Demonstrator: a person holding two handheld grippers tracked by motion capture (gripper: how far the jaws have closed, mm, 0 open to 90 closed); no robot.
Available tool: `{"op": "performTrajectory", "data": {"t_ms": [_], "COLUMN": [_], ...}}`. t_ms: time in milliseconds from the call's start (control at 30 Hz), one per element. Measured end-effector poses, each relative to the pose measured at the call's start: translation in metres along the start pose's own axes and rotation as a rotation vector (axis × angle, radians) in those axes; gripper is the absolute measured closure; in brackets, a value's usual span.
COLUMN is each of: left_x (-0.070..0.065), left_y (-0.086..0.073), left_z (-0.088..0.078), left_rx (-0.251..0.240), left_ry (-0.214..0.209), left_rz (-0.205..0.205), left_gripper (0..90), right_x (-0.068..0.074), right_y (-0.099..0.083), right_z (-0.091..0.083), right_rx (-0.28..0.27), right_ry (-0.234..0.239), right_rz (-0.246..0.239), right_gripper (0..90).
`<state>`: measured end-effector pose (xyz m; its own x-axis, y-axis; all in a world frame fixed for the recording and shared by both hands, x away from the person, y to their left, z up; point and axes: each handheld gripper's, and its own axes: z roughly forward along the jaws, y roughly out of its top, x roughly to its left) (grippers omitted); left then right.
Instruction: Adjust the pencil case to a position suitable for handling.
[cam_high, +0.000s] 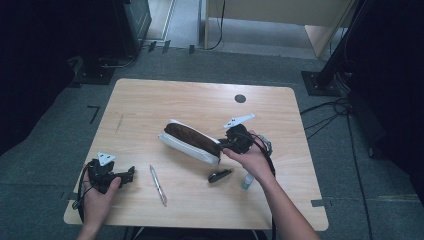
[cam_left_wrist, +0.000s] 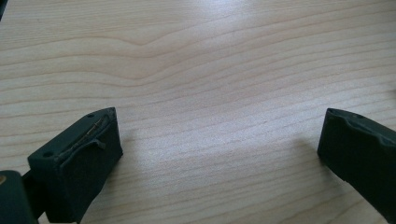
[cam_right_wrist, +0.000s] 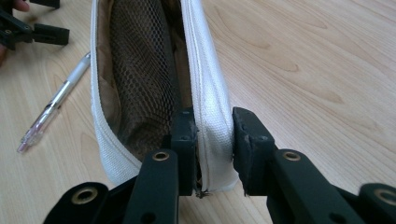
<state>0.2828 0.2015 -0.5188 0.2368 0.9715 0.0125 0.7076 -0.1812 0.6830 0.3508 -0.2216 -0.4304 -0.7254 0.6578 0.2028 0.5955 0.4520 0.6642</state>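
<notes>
Mid-table, our white pencil case (cam_high: 192, 142) lies unzipped, brown mesh lining up | right gripper view: its near zipper edge (cam_right_wrist: 212, 121) stands between our right gripper (cam_right_wrist: 212, 140)'s jaws, one inside the pouch, slackened, small gap at the outer jaw | high view adds pen (cam_high: 158, 185), dark clip (cam_high: 220, 175), small bottle (cam_high: 248, 181) nearby | left gripper (cam_left_wrist: 219, 135) apart, jaws released over bare table (cam_left_wrist: 210, 56).

A clear pen (cam_high: 158, 185) lies near the tabletop's (cam_high: 150, 105) front edge, a dark oblong thing (cam_high: 219, 175) and what may be a small bottle (cam_high: 247, 181) sit toward its front right corner.
</notes>
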Motion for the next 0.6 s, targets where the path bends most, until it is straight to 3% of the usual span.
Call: {"op": "performTrajectory", "data": {"t_ms": [600], "left_x": [0.000], "left_y": [0.000], "left_z": [0.000], "left_rx": [-0.002], "left_ry": [0.000], "left_rz": [-0.001], "left_gripper": [0.0], "right_x": [0.003], "right_y": [0.000], "right_z": [-0.022], "right_rx": [-0.109], "right_ry": [-0.005], "right_rz": [-0.014], "right_gripper": [45.5]}}
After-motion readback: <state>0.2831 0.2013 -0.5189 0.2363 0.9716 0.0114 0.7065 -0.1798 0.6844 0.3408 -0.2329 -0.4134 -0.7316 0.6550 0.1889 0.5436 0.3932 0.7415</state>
